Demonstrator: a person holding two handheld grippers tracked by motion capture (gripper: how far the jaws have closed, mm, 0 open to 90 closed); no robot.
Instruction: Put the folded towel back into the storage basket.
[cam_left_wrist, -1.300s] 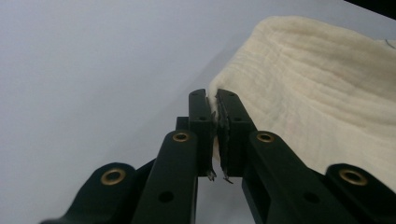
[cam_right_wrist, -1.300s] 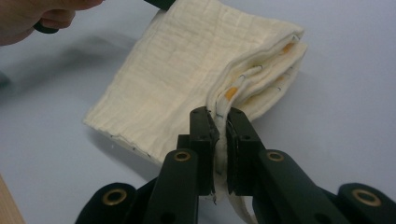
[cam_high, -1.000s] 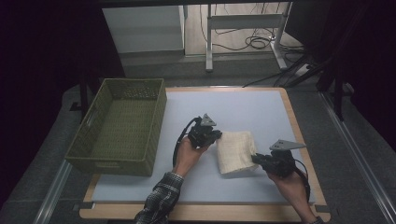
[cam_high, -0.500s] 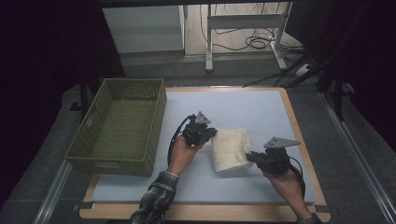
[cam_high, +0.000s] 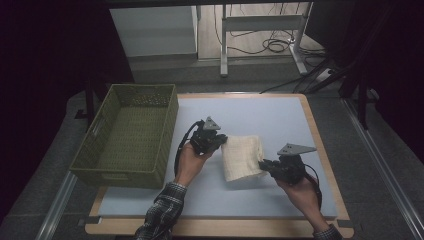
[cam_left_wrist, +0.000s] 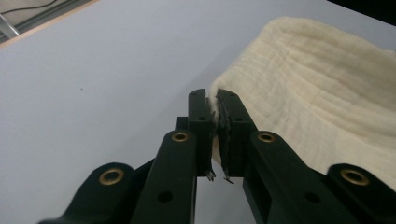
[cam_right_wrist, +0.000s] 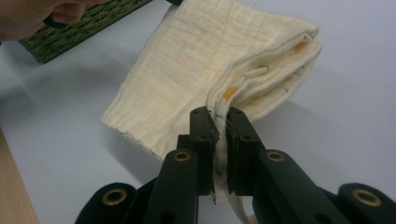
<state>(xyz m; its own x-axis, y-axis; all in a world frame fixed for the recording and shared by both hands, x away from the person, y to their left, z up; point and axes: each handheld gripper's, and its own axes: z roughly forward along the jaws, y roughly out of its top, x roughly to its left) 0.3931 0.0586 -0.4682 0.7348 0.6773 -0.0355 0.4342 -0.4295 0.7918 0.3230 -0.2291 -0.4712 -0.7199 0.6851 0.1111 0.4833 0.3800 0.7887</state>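
A folded cream towel (cam_high: 243, 158) sits near the middle of the table (cam_high: 260, 112), a little toward the front edge and right of the green basket (cam_high: 127, 135). The basket stands along the table's left edge, well apart from the towel.

The left gripper (cam_high: 220, 141) meets the towel at its left, far corner. In the left gripper view its jaws are pressed almost together, with a thin edge of the towel (cam_left_wrist: 327, 88) pinched between the pads (cam_left_wrist: 201, 112). The left hand (cam_high: 191, 157) comes in from the front edge, between basket and towel.

The right gripper (cam_high: 263, 164) holds the towel at its right, near corner. In the right gripper view the jaws are likewise nearly closed, clamped on one layer of the folded edge (cam_right_wrist: 219, 100), while the other layers fan out beside it, showing small orange and dark marks. The towel (cam_right_wrist: 196, 60) stretches away from this grip toward the basket (cam_right_wrist: 88, 23), and part of the left hand (cam_right_wrist: 32, 16) shows at the top left corner of that view.

The right hand (cam_high: 300, 192) lies near the table's front right part. A grey plate (cam_high: 296, 148) tops the right gripper.
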